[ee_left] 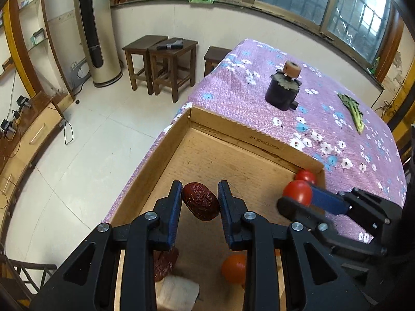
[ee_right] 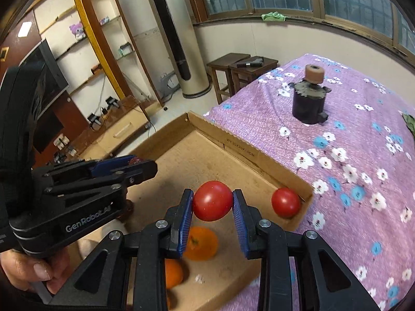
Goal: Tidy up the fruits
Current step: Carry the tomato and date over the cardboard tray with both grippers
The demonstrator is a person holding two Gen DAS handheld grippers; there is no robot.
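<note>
My left gripper point(ee_left: 199, 202) is shut on a wrinkled red date point(ee_left: 200, 201) and holds it above the cardboard box point(ee_left: 233, 127). My right gripper point(ee_right: 212, 206) is shut on a red tomato point(ee_right: 212, 200) above the same box point(ee_right: 249, 150); it also shows in the left wrist view point(ee_left: 298, 197) at the right. A second tomato point(ee_right: 285, 202) lies in the box's far right corner. Two oranges point(ee_right: 203, 243) point(ee_right: 173, 272) lie on the box floor below the right gripper. Another date point(ee_left: 166, 261) lies under the left gripper, partly hidden.
The box sits at the edge of a table with a purple flowered cloth point(ee_right: 350, 134). A dark pot with a brown roll on top point(ee_right: 310, 101) stands farther back. A green leafy item point(ee_left: 352, 111) lies at the right. Wooden stools point(ee_left: 160, 62) stand on the floor.
</note>
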